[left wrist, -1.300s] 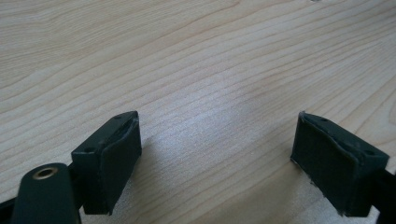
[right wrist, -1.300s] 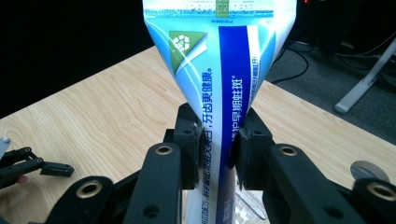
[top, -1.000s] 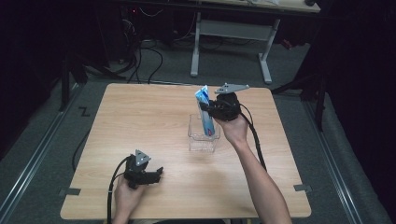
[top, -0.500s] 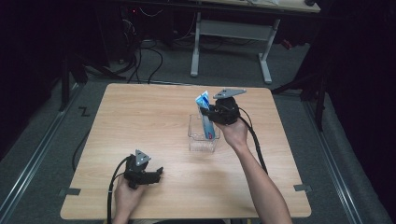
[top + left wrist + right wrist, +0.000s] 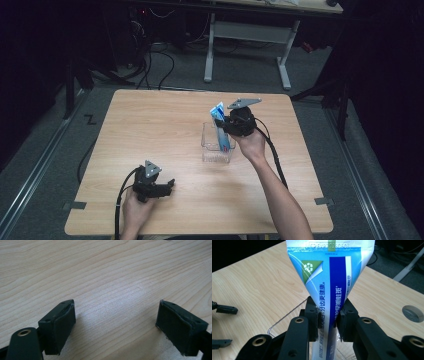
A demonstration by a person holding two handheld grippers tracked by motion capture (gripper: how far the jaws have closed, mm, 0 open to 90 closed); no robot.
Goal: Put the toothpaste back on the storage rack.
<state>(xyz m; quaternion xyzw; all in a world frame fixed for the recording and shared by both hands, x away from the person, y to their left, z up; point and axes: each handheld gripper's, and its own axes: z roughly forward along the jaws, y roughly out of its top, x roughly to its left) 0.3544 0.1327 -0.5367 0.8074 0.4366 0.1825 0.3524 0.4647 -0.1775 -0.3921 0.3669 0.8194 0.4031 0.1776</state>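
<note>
A blue and white toothpaste tube [image 5: 220,125] [image 5: 332,287] stands nearly upright, crimped end up, with its lower end inside a clear plastic box [image 5: 216,145] near the middle of the wooden table [image 5: 150,130]. My right gripper [image 5: 226,126] [image 5: 329,321] is shut on the tube's lower half, just above the box. My left gripper [image 5: 167,186] [image 5: 115,325] rests low over the table near the front edge at the left, open, with only bare wood between its pads.
The clear box's rim [image 5: 284,317] shows below the right gripper. A round hole [image 5: 412,313] sits in the tabletop off to the right. Desk legs [image 5: 245,55] and cables [image 5: 160,55] lie on the floor beyond the table's far edge.
The right gripper with the tube has sunk slightly toward the box. The left gripper has stayed put.
</note>
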